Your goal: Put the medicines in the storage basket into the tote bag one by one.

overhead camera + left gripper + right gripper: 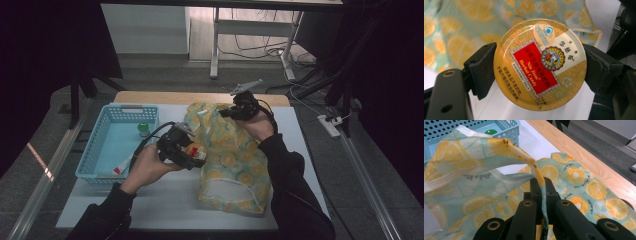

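- Because the candy tin [540,65] is a round, flat metal box with a glossy printed lid, it will likely feel light and stiff but slick, so a grip across its rim, pads on opposite edges, suits it best.
- The left gripper [192,152] has exactly that hold: its jaws are clamped on the tin from both sides, and the tin hangs above the table between the basket and the bag.
- The lemon-print bag [232,160] lies on the white table top [165,205], soft and floppy; it should sag wherever it is not held, so its mouth needs lifting at the hem.
- The right gripper [541,195] is pinched tight on a fold of the bag's edge, holding that fabric raised.
- The blue basket [95,150] stands at the table's left, a green-capped bottle [143,129] and a small tube [121,166] inside it.
- The tin is near the bag, apparently not yet inside it.
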`<act>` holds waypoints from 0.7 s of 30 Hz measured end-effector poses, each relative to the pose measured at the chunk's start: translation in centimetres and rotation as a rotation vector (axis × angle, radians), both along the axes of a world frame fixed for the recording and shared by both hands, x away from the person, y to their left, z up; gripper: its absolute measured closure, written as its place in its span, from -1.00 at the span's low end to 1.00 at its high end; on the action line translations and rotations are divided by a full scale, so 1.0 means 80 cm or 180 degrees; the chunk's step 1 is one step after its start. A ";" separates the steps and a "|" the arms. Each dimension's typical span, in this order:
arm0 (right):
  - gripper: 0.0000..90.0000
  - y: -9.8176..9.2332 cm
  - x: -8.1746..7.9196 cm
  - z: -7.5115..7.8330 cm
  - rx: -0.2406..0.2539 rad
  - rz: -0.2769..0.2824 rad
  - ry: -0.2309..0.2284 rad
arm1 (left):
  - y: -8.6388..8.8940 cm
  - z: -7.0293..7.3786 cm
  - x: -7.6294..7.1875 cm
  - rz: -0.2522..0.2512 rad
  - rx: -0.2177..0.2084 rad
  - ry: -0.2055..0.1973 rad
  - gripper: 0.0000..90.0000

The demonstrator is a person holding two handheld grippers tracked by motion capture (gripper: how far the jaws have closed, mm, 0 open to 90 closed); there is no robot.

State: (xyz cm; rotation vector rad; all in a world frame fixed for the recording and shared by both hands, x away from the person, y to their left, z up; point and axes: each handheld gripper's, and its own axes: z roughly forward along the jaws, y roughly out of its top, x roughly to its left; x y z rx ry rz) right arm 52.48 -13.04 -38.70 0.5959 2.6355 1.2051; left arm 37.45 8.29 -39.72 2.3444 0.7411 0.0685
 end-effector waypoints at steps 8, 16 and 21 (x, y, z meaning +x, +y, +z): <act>1.00 -0.004 0.006 -0.005 0.0026 -0.0001 0.0012 | -0.054 -0.007 0.022 -0.0173 0.0054 -0.0055 -0.55; 1.00 -0.011 0.013 -0.012 0.0051 -0.0042 0.0075 | -0.089 -0.021 0.046 -0.0209 0.0115 -0.0076 -0.55; 1.00 -0.015 0.018 -0.017 0.0069 -0.0060 0.0095 | -0.102 -0.036 0.059 -0.0245 0.0162 -0.0094 -0.55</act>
